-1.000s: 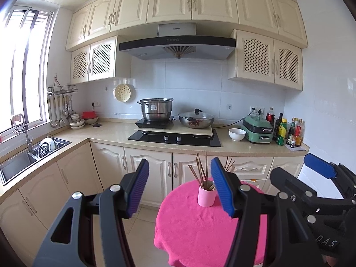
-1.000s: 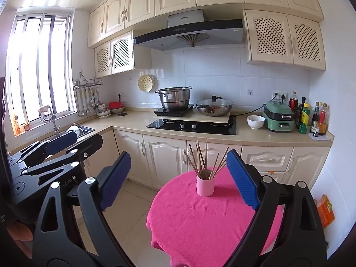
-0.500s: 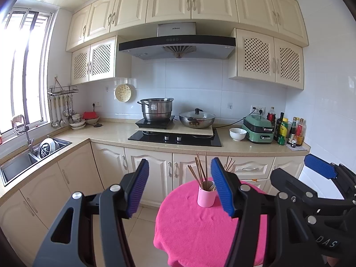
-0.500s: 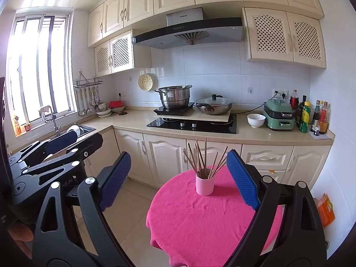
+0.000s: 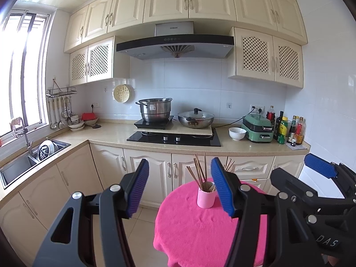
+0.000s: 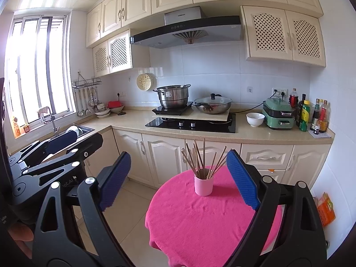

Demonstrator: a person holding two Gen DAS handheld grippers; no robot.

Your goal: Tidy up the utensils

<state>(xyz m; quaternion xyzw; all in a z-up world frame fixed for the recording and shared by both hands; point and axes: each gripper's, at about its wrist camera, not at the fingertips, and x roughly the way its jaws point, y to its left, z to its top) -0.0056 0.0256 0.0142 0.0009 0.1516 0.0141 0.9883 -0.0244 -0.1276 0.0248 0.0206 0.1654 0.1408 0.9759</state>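
A pink cup (image 5: 206, 199) (image 6: 203, 185) holding several wooden chopsticks (image 5: 199, 173) (image 6: 198, 158) stands upright on a small round table under a bright pink cloth (image 5: 195, 229) (image 6: 200, 218). My left gripper (image 5: 180, 187) hovers short of the cup with its blue pads wide apart and nothing between them. My right gripper (image 6: 179, 175) is likewise open and empty, held back from the cup. Each gripper shows at the edge of the other's view.
Beyond the table runs an L-shaped kitchen counter (image 6: 255, 133) with a black hob, a steel pot (image 6: 173, 98), a lidded wok, a white bowl (image 6: 255, 119), a green appliance and bottles. A sink (image 5: 20, 164) lies left under the window. Tiled floor (image 6: 129, 202) lies left of the table.
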